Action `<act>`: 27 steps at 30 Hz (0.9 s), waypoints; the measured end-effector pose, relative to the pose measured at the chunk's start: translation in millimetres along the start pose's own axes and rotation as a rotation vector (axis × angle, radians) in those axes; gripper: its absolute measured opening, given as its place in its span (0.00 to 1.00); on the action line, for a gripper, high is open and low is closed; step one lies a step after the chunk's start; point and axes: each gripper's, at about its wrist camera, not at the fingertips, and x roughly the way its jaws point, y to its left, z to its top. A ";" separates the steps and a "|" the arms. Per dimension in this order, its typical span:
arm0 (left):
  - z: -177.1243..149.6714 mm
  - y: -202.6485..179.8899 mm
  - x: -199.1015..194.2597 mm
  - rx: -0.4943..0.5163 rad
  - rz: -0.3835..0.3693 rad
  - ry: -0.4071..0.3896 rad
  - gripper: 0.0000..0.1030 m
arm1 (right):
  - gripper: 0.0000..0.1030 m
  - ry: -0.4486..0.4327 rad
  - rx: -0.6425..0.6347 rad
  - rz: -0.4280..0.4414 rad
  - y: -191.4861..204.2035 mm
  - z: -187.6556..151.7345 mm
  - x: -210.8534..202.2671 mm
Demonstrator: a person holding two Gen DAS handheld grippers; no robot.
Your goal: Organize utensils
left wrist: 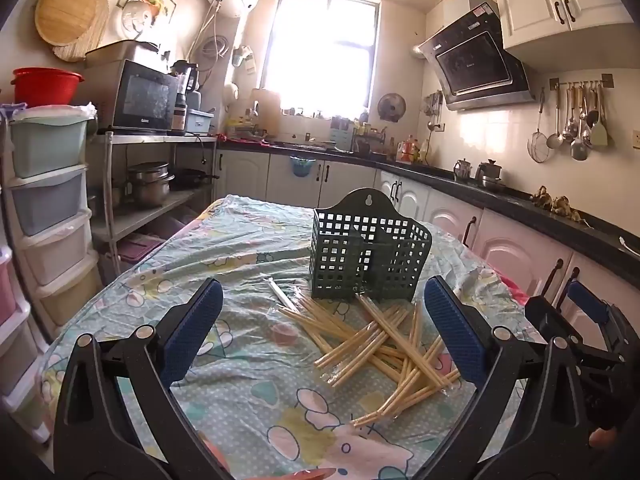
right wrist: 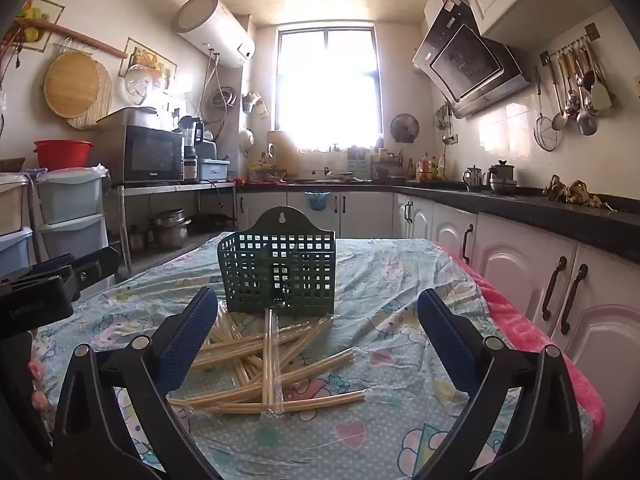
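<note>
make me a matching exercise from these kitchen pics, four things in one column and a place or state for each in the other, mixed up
Things:
1. holder
2. chopsticks
3. left gripper
4. ladles

Places or states:
A. hanging from a wall rail
B. open, holding nothing
C. scattered in a loose pile on the tablecloth
D. standing upright behind the pile

Pairs: 1-D, 2-C, 3-B, 4-A
</note>
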 end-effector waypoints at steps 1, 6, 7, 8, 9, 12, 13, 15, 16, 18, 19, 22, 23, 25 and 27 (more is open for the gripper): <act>-0.2 -0.7 0.0 0.004 -0.001 0.000 0.91 | 0.94 0.000 -0.001 0.001 -0.2 0.0 0.3; -0.5 0.2 0.0 -0.011 0.002 0.002 0.91 | 0.94 -0.006 -0.006 -0.001 -0.4 -0.1 0.5; -0.4 0.6 0.2 -0.012 0.003 0.003 0.91 | 0.94 -0.004 -0.005 -0.002 1.2 0.5 -0.3; -0.2 1.3 0.3 -0.013 0.003 0.004 0.91 | 0.94 -0.002 -0.004 -0.004 1.4 -0.4 0.5; 0.1 2.1 0.4 -0.015 0.002 0.004 0.91 | 0.94 0.000 -0.002 -0.005 1.4 -0.3 0.5; 0.1 0.7 0.1 -0.006 0.003 -0.002 0.91 | 0.94 0.004 -0.001 -0.005 2.4 -0.9 1.5; -0.4 -1.1 -0.5 -0.001 0.004 -0.006 0.91 | 0.94 0.007 0.000 -0.001 1.0 -2.6 4.3; -0.4 -1.0 -0.4 0.000 0.005 -0.005 0.91 | 0.94 0.008 0.001 -0.002 1.4 -3.3 5.1; -0.5 -1.0 -0.6 -0.001 0.006 -0.006 0.91 | 0.94 0.008 0.001 -0.002 1.3 -3.4 5.0; -0.3 -0.3 -1.1 -0.002 0.006 -0.005 0.91 | 0.94 0.008 0.002 0.001 -1.1 -2.5 4.9; -0.3 -0.2 -1.2 -0.002 0.007 -0.005 0.91 | 0.94 0.009 0.002 0.002 -1.8 -3.0 5.1; -0.5 -0.1 -1.2 -0.003 0.006 -0.006 0.91 | 0.94 0.010 0.002 0.000 -1.3 -3.8 5.8; 1.5 -1.7 -0.7 -0.002 0.005 -0.007 0.91 | 0.94 0.011 0.003 0.001 -1.4 -4.3 5.8; 1.7 -2.6 -0.4 -0.002 0.004 -0.006 0.91 | 0.94 0.011 0.002 0.001 -1.3 -4.5 6.0; 1.0 -2.3 -0.9 -0.003 0.003 -0.007 0.91 | 0.94 0.010 0.002 0.001 -1.5 -5.2 5.9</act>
